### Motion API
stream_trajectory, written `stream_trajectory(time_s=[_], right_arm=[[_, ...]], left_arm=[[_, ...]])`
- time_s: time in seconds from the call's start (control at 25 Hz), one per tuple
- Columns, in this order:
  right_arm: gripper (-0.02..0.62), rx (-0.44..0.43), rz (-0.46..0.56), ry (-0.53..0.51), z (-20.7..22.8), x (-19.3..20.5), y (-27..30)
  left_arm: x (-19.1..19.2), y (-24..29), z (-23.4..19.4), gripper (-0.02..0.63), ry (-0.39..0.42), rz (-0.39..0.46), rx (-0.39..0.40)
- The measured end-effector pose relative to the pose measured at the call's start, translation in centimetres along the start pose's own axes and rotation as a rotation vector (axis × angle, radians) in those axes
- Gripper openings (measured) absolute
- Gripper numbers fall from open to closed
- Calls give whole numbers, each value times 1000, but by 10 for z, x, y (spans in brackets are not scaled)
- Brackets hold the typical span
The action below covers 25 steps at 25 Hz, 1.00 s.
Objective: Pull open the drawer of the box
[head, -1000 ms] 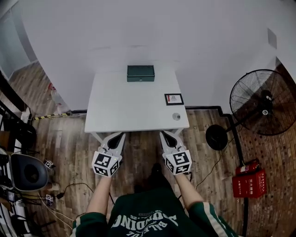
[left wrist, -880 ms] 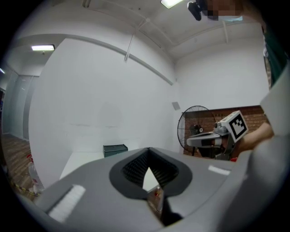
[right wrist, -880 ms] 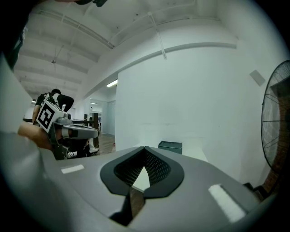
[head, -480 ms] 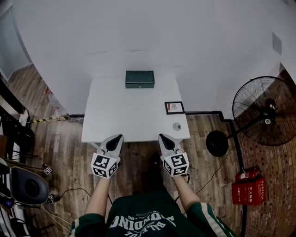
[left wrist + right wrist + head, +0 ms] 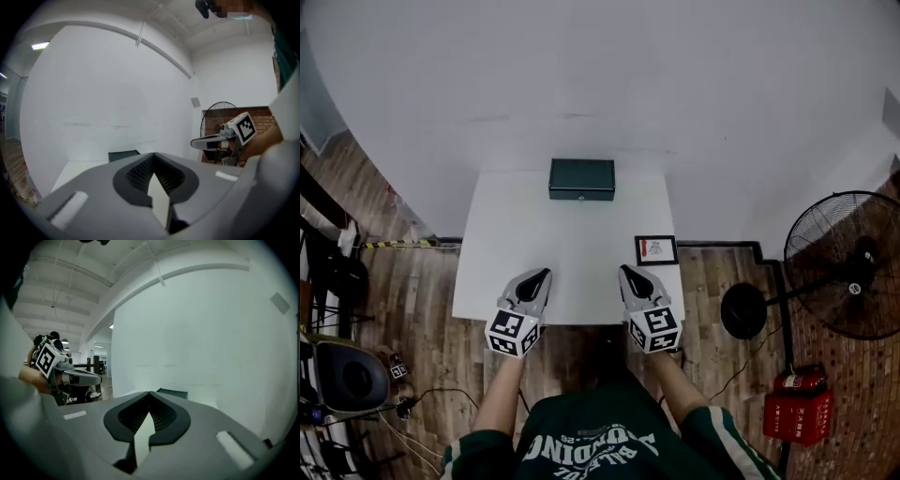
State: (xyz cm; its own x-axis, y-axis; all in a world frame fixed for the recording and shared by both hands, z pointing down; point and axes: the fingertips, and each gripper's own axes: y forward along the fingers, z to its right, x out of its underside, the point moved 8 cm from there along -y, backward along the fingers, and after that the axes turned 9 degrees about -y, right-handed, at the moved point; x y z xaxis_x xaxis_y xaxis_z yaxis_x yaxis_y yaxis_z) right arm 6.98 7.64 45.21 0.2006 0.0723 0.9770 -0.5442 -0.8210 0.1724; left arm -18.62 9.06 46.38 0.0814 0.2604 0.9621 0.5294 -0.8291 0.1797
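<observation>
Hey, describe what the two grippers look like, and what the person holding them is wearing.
The left gripper and right gripper are light grey and taper to a point, with black ribbed pads inside the jaws. Each carries a white cube with black square markers. No cables show. The person wears a dark green top with white lettering and white-striped sleeves.

White table [image 5: 534, 253]: green box [image 5: 581, 179], framed card [image 5: 655, 250].

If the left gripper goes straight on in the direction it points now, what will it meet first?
Probably the dark green box at the table's far edge; nothing lies between, though the left gripper's height is unclear.
</observation>
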Motion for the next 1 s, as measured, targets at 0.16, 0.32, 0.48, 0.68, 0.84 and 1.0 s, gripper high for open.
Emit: stream_trajectory(time_s=[0.16,0.32,0.48,0.68,0.84,1.0], right_arm=[[2,-48,-9,4,40,-2,45],[2,-90,-18,5,80,-5,83],[2,-126,-20,13,113,-5,115],[2,-140,-15,22,138,-5,142],[2,-136,-16,32,149,-2,152],[2,-125,-30,37,155,1,161]], left_arm=[[-10,55,-16,51,-27,-9,-37],[-22,109,-28,51,-48,-13,-66],[-31,151,-36,51,-55,-23,-89],[-34,179,-47,51,-65,-42,-105],[-34,196,-57,51,-72,-53,-107],[-34,213,-66,51,-80,-64,-90]])
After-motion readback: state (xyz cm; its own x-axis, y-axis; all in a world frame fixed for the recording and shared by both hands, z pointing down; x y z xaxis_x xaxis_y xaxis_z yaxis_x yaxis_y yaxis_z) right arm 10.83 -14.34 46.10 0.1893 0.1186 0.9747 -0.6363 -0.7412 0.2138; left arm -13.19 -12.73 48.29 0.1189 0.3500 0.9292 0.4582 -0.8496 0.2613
